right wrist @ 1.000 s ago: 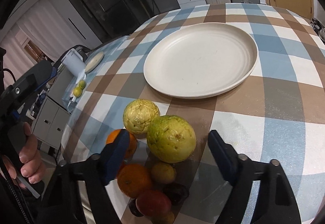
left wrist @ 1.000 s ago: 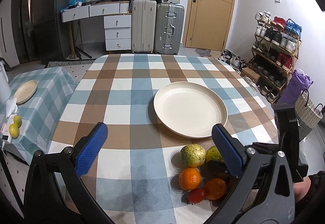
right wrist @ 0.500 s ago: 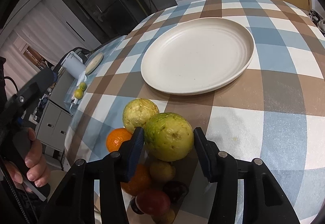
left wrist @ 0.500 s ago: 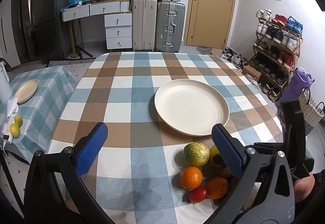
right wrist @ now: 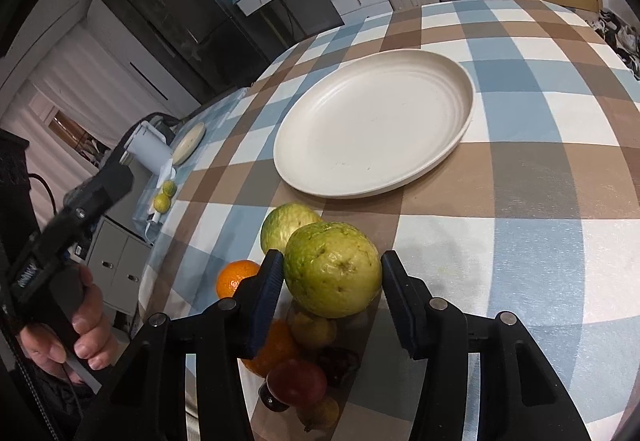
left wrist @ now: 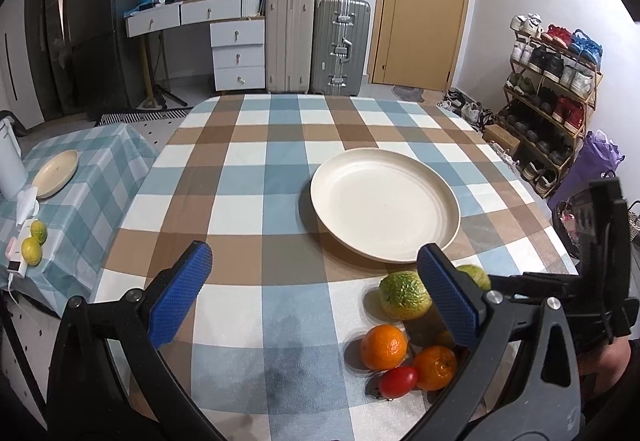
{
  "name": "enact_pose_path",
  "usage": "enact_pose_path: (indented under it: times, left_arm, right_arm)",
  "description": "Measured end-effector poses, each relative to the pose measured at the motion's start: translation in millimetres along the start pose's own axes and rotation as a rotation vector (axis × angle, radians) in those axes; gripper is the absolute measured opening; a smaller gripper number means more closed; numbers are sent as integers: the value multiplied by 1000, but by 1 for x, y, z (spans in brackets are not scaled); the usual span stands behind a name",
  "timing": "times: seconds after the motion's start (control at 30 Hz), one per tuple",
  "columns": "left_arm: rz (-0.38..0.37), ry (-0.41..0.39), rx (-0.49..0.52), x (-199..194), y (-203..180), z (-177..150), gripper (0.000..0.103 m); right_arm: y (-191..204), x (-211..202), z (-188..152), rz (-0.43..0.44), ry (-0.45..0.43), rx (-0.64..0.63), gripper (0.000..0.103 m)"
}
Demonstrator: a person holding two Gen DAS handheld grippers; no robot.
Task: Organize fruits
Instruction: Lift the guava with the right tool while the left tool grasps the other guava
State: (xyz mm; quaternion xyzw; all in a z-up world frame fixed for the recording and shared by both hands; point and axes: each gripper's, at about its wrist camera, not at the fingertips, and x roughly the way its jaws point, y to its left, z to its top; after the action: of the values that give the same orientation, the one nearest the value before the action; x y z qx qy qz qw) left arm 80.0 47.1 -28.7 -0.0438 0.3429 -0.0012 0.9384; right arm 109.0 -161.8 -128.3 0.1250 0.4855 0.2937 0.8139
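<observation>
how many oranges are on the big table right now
2 that show: one orange on the near left of the fruit pile, another orange right beside it behind the red fruit. More may be hidden.

place: lived-in home, entry/dining room | ahead of left jaws: checked-cloth table [left wrist: 256,177], wooden door [left wrist: 424,1], stacked suitcases [left wrist: 316,41], white drawer desk [left wrist: 224,41] | right of jaws: shoe rack [left wrist: 552,81] | left of jaws: dark fridge [left wrist: 92,21], low side table [left wrist: 100,169]

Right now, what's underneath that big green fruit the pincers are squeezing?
Below the green fruit held by the right gripper lie a small yellow fruit, an orange and a red fruit. The cloth directly beneath is hidden.
</observation>
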Motion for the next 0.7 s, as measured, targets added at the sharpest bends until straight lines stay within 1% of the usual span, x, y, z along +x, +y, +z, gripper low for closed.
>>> enact_pose_path:
  times: [0.17, 0.3, 0.47, 0.53, 0.7]
  left_arm:
    - [-14, 49, -10, 13, -1, -3, 102]
    - [-3, 72, 19, 22, -10, -7, 102]
    - [0, 127, 60, 44, -27, -12, 102]
    - [12, 131, 72, 50, -33, -14, 102]
    - [-12, 187, 83, 73, -47, -17, 102]
  right_arm:
    - [-3, -11, 1, 8, -29, 11, 51]
    - [-6, -25, 2, 12, -63, 17, 51]
    - [-8, -50, 3, 12, -124, 17, 51]
    - [-8, -60, 3, 6, -146, 18, 51]
    - [-8, -80, 2, -13, -193, -3, 51]
